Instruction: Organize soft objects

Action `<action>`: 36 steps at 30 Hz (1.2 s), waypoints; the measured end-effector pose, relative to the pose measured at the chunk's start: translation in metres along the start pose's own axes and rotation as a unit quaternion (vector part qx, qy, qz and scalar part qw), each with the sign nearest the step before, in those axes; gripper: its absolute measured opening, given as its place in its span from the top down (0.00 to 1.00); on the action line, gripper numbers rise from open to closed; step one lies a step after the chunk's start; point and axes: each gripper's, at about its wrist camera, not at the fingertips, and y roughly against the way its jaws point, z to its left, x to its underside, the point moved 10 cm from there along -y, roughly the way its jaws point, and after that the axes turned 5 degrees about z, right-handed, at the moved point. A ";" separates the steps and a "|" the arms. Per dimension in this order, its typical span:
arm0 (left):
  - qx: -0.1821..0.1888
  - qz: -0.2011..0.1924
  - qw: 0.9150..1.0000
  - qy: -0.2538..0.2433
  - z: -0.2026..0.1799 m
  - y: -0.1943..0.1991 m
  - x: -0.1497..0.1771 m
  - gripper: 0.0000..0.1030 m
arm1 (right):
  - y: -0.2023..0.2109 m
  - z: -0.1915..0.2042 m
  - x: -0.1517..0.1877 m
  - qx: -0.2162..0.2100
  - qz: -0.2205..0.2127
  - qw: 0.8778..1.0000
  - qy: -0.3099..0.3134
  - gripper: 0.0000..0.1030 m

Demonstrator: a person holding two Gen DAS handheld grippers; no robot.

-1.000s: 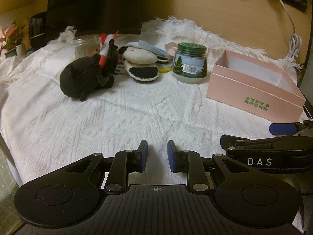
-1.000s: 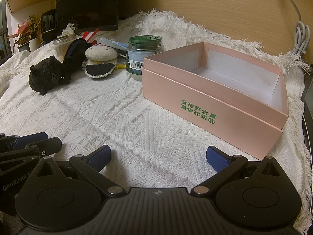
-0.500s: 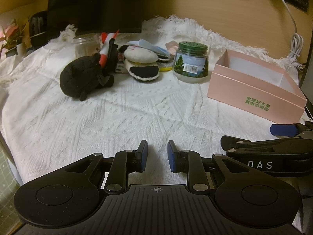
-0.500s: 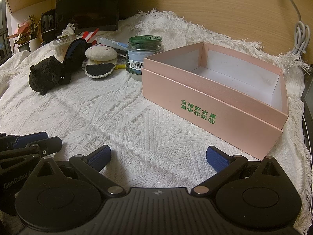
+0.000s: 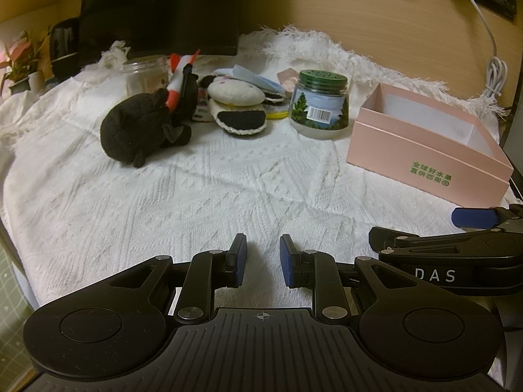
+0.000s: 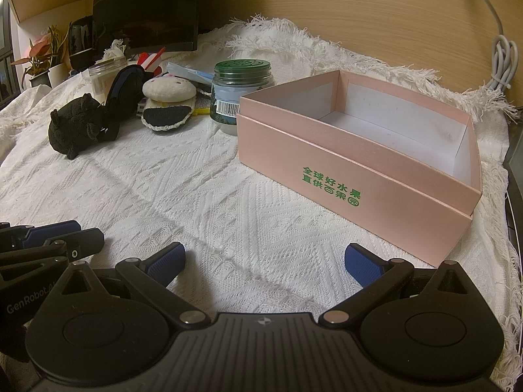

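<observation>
White knitted cloth covers the whole work surface, with a wood-grain wall behind it. Low over its near edge, the left gripper has its blue pads drawn close with a narrow gap and nothing between them; the right gripper is spread wide and also empty. Each camera catches the other gripper at its side edge. Only the right wrist view looks into the pink box, showing its bare white floor; the left wrist view sees mostly its outer wall, at far right. That box lies with its long axis running from near right to far left in the right wrist view, its green-lettered side facing the grippers. Beyond it stands a green-lidded jar, upright. Farther left are the soft things: a black plush animal lying on its side near the cloth's far left, and just beside it a white round plush stacked on a black-soled knitted slipper, whose long axis runs left to right. The left wrist view shows these larger and clearer.
</observation>
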 end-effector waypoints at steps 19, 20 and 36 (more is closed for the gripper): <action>0.071 0.038 0.996 -0.032 0.025 0.012 -0.027 0.76 | 0.003 0.000 0.001 -0.014 0.046 0.999 0.005 0.00; 0.077 0.017 0.996 -0.041 0.035 0.018 -0.038 0.76 | 0.003 0.000 0.003 -0.013 0.059 0.998 0.008 0.00; 0.176 0.088 0.980 -0.006 0.181 -0.060 -0.161 0.76 | 0.007 0.037 -0.011 0.033 0.137 0.989 -0.047 0.07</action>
